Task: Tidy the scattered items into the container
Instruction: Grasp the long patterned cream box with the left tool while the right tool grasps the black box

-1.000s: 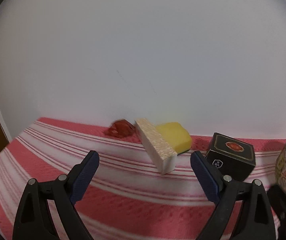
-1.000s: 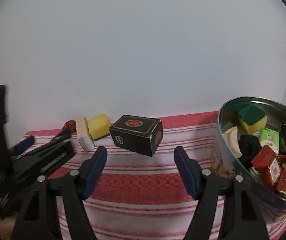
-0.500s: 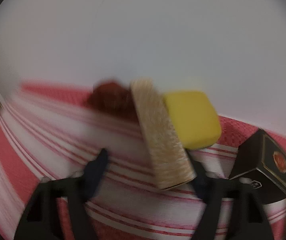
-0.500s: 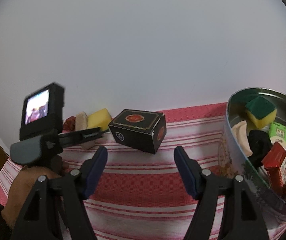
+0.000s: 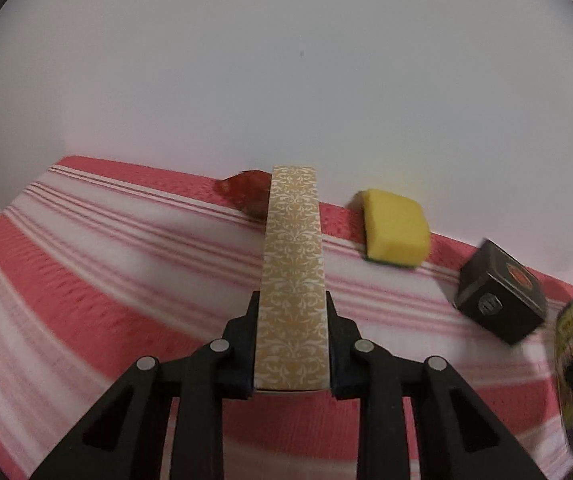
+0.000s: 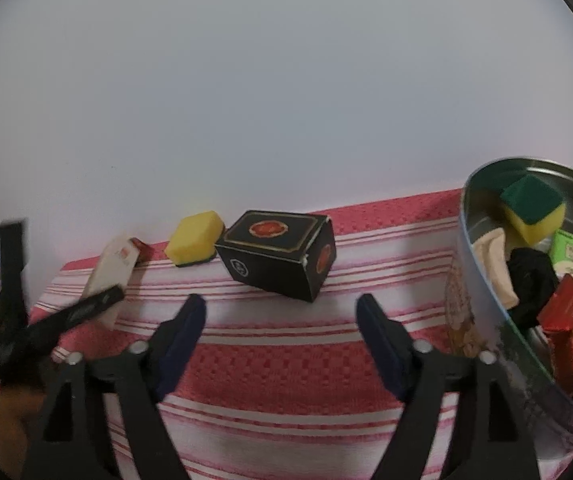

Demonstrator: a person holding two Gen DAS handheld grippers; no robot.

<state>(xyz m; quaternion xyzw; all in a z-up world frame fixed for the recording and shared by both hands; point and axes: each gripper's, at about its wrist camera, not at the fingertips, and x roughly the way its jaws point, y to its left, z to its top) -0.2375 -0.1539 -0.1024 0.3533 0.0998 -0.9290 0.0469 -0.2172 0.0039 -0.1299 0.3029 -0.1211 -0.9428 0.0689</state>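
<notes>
left gripper (image 5: 291,344): jaws have just been closing and are now pinching the long sides of the patterned box (image 5: 292,280). Box is sticking out toward 12 o'clock, near end sitting deep between the jaws. Grip on the narrow faces probably because that is the only width the jaws span comfortably.
right gripper (image 6: 281,336): jaws have just been opening, now standing wide, nothing between them. Lined up toward the black box (image 6: 278,256) at 12 o'clock, apart from it. Reads as getting ready for the next pick.
patterned box from the right view: pale slab (image 6: 112,276) at 10 o'clock, tilting, looks partly raised but I cannot tell if it is clear of the cloth. Person's hand (image 6: 14,412) on the tool at 8 o'clock.
yellow sponge (image 5: 396,228): lying loose at 1 o'clock of the left view, green side down, just beside the black box in the right view.
red wrapper (image 5: 244,194): small, crumpled, sitting behind the patterned box at the cloth's far edge.
container (image 6: 482,320): round metal tin at 3 o'clock of the right view, already holding a green-yellow sponge (image 6: 532,210), red packets, something black, a green carton. Well apart from the patterned box, so a carry across is needed.
surface: red-and-white striped cloth (image 6: 286,380), textured weave, lying flat.
room: plain white wall (image 6: 286,100) directly behind the cloth; brown edge at far left.
</notes>
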